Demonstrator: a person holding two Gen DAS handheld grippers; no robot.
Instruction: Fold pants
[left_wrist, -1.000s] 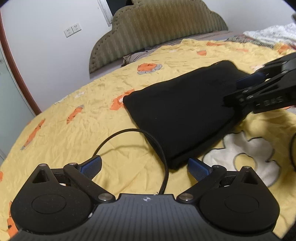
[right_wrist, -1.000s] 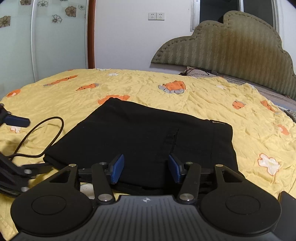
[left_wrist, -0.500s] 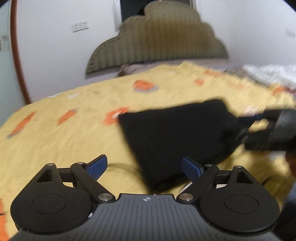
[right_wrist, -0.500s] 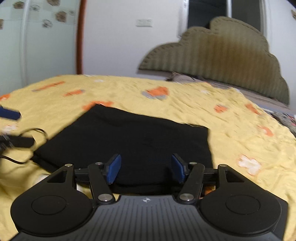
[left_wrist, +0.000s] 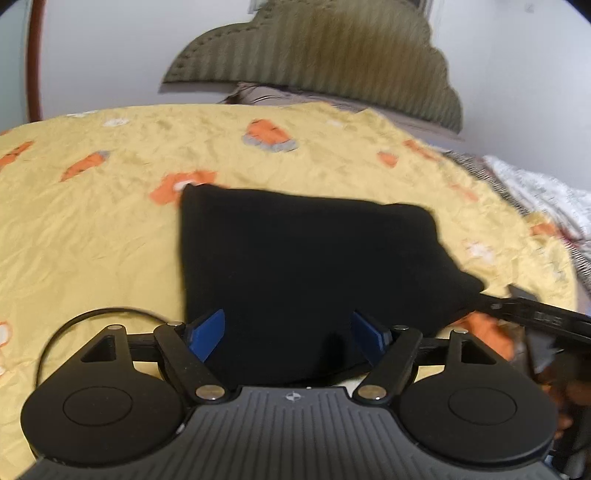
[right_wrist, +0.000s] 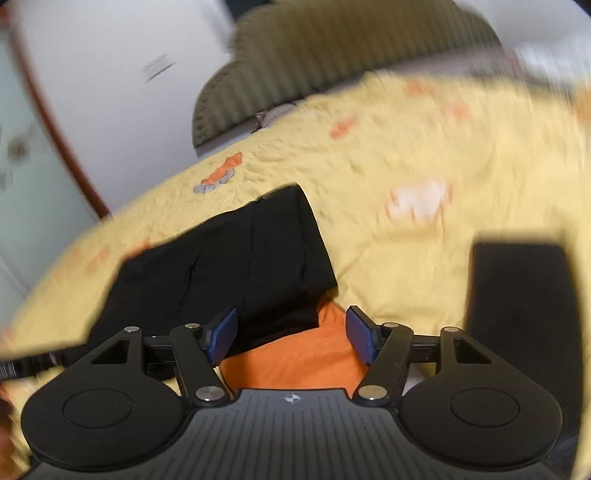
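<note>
Both tongs, left tongs (left_wrist: 288, 334) and right tongs (right_wrist: 293, 334), are wide open and hold nothing over the folded black pants (left_wrist: 306, 266) on the bed (left_wrist: 92, 229), so a careless bump could mess up the fold.

A yellow bedspread (left_wrist: 110, 229) printed with orange patches is covering the bed, wrinkling all over. A ridged olive headboard (left_wrist: 332, 62) is standing against the white wall (left_wrist: 110, 55) behind it. A thin black cable (left_wrist: 74, 325) is looping across the cover, and a flat black object (right_wrist: 521, 295) is lying on it at the right.
</note>
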